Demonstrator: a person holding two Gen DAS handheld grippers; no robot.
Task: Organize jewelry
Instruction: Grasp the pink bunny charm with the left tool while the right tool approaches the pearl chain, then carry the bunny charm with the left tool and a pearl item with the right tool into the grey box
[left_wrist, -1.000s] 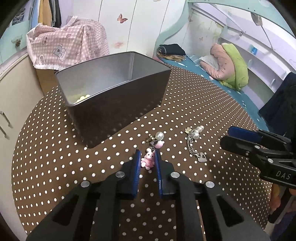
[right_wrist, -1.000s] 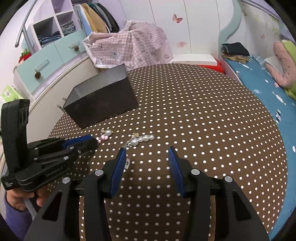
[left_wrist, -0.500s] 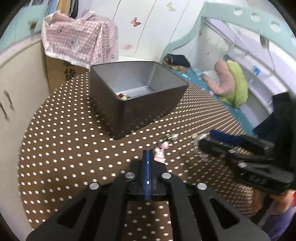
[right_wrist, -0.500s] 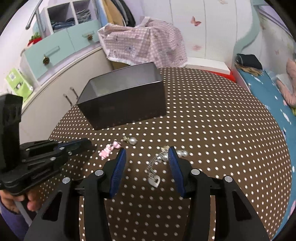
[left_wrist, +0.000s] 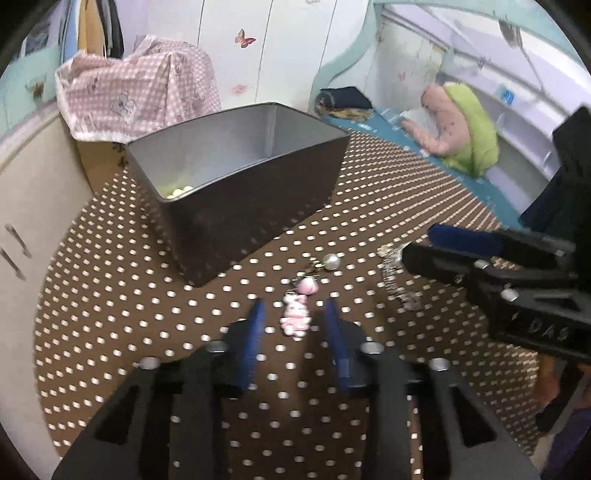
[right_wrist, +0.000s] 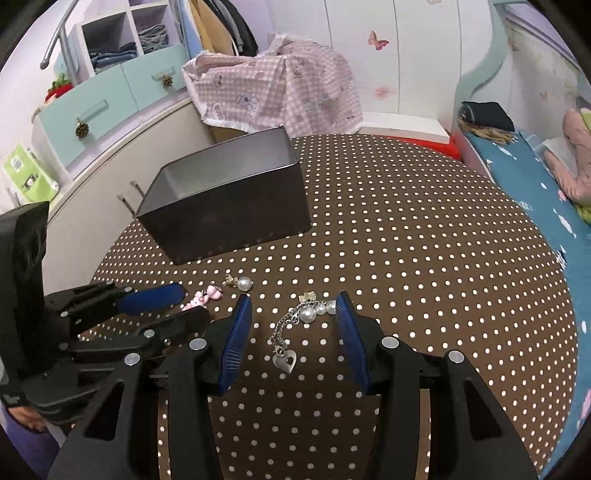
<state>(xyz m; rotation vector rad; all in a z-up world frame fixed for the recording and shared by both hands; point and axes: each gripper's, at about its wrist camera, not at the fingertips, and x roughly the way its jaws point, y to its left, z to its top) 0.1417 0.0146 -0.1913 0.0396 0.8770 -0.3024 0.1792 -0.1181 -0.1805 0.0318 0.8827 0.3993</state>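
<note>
Jewelry time: left gripper (left_wrist: 293, 325), jaws opening, straddles the pink charm (left_wrist: 295, 319) at lower centre, unheld; right gripper (right_wrist: 291, 321), half open, brackets the pearl chain (right_wrist: 295, 325). Centre each piece, then squeeze low.

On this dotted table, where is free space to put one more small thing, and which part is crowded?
Free: the dotted cloth right of the grey box, toward the blue bed. Crowded: the strip in front of the box, where the pink charm, the pearl chain, the opening left gripper and the right gripper meet.
</note>
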